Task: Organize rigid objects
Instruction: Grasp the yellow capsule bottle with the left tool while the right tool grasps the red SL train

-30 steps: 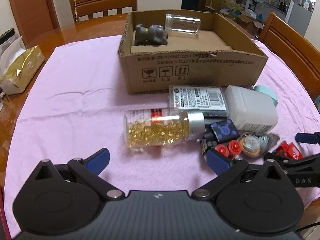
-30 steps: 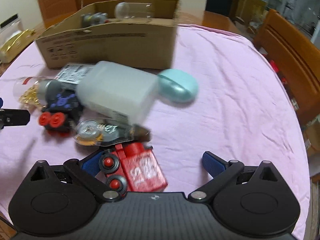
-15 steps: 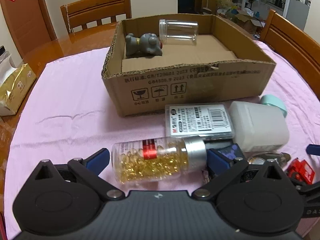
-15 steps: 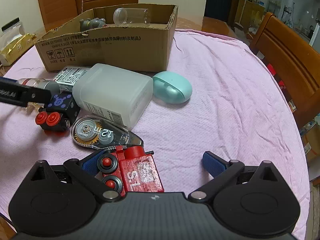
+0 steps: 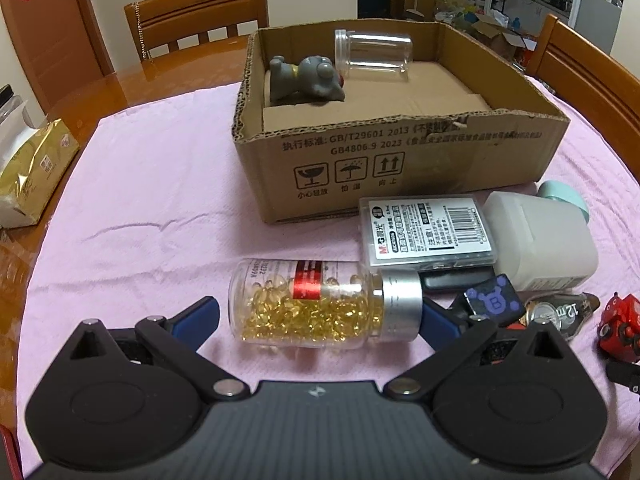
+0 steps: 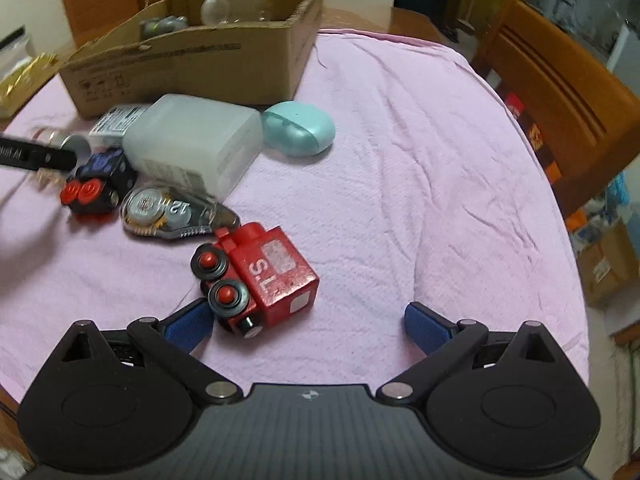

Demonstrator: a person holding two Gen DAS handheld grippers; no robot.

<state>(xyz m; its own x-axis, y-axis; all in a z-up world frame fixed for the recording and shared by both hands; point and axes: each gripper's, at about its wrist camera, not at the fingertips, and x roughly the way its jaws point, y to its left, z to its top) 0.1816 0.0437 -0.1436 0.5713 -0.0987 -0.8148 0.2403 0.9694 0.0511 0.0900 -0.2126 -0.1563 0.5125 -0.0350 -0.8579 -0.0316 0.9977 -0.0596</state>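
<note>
Both claws gape wide, gripping nothing — left claw (image 5: 320, 318) straddles the capsule bottle (image 5: 324, 305), right claw (image 6: 308, 322) beside the red train (image 6: 256, 276).

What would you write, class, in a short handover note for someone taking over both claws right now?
Left claw: open, straddling the capsule bottle, which lies on its side on the pink cloth; not gripped.
Right claw: open and empty, just behind the red toy train.
Done: the grey figurine and the clear jar lie in the cardboard box.
Left on the cloth: capsule bottle, red toy train, white bottle, labelled flat case, teal case, correction tape, black cube toy.
</note>
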